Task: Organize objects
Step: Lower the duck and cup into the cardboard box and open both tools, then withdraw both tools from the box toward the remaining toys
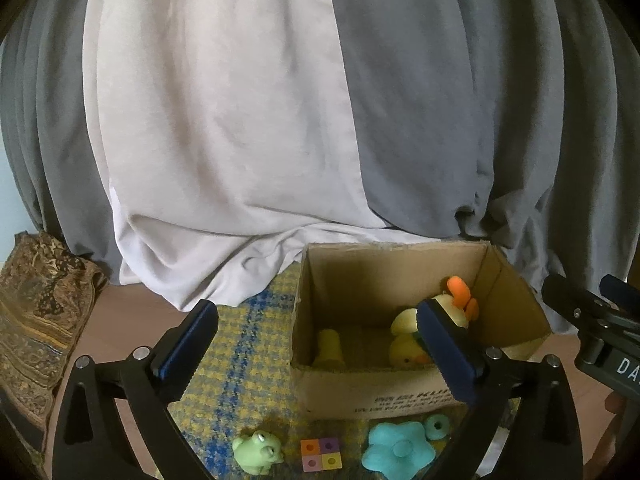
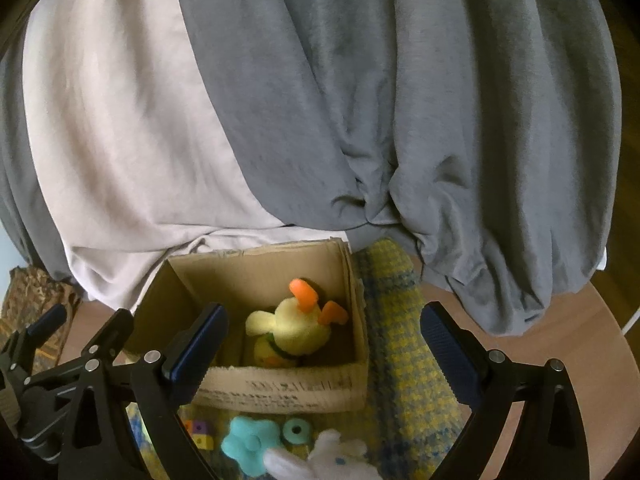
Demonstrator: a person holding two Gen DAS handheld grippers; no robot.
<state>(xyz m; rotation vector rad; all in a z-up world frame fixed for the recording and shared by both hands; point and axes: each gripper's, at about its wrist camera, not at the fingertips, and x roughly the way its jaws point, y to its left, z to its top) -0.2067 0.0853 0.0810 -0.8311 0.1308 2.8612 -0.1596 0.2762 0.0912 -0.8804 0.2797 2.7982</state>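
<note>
An open cardboard box (image 1: 400, 394) (image 2: 280, 392) stands on a yellow and blue checked mat. Inside lie a yellow plush duck (image 1: 406, 346) (image 2: 300, 330) with orange feet and a small yellow piece (image 1: 330, 346). In front of the box lie a green frog (image 1: 258, 452), a four-coloured square block (image 1: 321, 454), a blue flower shape (image 1: 398, 450) (image 2: 250, 446), a teal ring (image 1: 436, 428) (image 2: 296, 432) and a white plush (image 2: 328, 460). My left gripper (image 1: 316, 316) is open over the box's left front corner, holding nothing. My right gripper (image 2: 324, 320) is open over the box's right side, also holding nothing.
Grey and white cloth (image 1: 240, 120) hangs in folds right behind the box. The checked mat (image 2: 400, 360) lies on a round brown table (image 2: 580, 340). A patterned brown cloth (image 1: 36, 320) sits at the table's left edge. The two grippers are close side by side.
</note>
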